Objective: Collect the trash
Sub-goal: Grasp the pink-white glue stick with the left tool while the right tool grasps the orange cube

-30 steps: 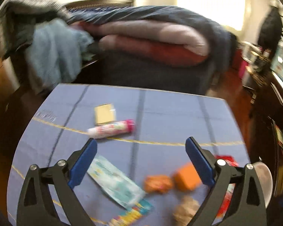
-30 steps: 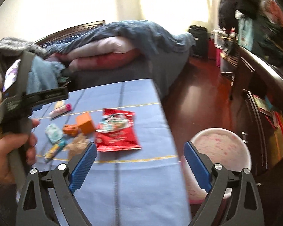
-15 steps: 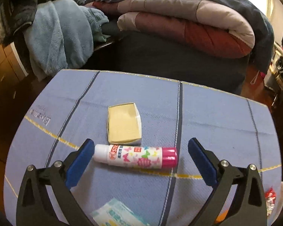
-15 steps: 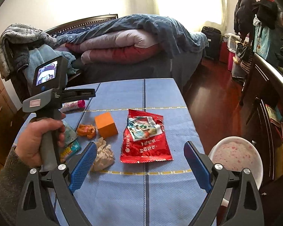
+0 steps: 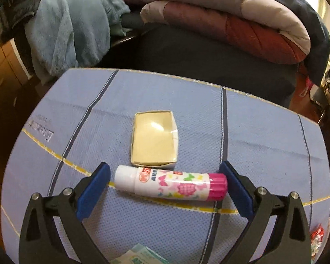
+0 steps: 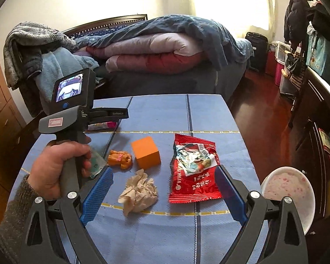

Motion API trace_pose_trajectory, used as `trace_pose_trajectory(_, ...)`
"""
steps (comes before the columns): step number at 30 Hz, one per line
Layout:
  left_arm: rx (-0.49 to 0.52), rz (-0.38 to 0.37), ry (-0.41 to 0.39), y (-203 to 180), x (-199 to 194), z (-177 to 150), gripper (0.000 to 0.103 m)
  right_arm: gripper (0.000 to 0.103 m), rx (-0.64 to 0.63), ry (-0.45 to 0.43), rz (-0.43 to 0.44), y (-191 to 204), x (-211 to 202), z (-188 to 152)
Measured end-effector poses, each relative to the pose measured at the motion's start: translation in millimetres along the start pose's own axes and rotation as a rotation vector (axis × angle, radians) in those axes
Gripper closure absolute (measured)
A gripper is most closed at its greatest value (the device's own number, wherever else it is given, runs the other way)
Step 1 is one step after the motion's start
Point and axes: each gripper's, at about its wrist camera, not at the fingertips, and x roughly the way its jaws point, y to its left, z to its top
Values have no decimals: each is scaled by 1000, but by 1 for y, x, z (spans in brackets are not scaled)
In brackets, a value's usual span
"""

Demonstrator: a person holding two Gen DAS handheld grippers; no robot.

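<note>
A glue stick (image 5: pixel 171 186) with a white cap and pink end lies crosswise on the blue tablecloth (image 5: pixel 264 136). My left gripper (image 5: pixel 164 166) is open and straddles it, pads just off each end. A yellow folded-paper box (image 5: pixel 154 140) sits right behind the stick. My right gripper (image 6: pixel 164 170) hangs open above the near table. A crumpled tissue (image 6: pixel 139 192) and a red snack wrapper (image 6: pixel 193 171) lie between its fingers' line of sight. A teal packet (image 6: pixel 96 165) shows beside the hand (image 6: pixel 55 171) holding the left tool.
An orange cube (image 6: pixel 146 154) and a small orange toy figure (image 6: pixel 120 159) sit mid-table. A white bin with pink speckles (image 6: pixel 290 195) stands off the table's right edge. A bed with piled quilts (image 6: pixel 156 52) lies behind, a dresser (image 6: pixel 319 114) at right.
My left gripper has moved forward and down over the table until the glue stick lies between its jaws. My right view has swung left, bringing the tissue and wrapper closer.
</note>
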Motion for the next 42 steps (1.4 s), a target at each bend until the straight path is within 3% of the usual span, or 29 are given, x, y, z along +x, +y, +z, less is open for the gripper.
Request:
trace_pose_trajectory(2,-6,-7,-4,2,0,-1,5,10,-2,4,1,1,1,1)
trace_pose_trajectory(4,5,6,-18,1,-4,-1,17,10,-3,5,4,3,2,1)
trace_pose_trajectory(11,-3,-56,-28,11,-13,-6,17,10,-21,3,20,16,10,8)
trace_pose_trajectory(17,-24,-49,-81,45,-37,-7,17,11,-38,33,38,28,41,19)
trace_pose_trajectory(23,-42,-25,-113,86,-54,-9,17,33,-34,124,32,36,84,22)
trace_pose_trajectory(29,-56,-39,-126,109,-64,-13,17,34,-19,146,17,39,99,18)
trace_pose_trajectory(34,-58,-52,-136,114,-71,-16,17,58,-16,135,6,37,95,20)
trace_pose_trajectory(42,-58,-64,-158,115,-89,-20,17,58,-19,84,2,32,75,25)
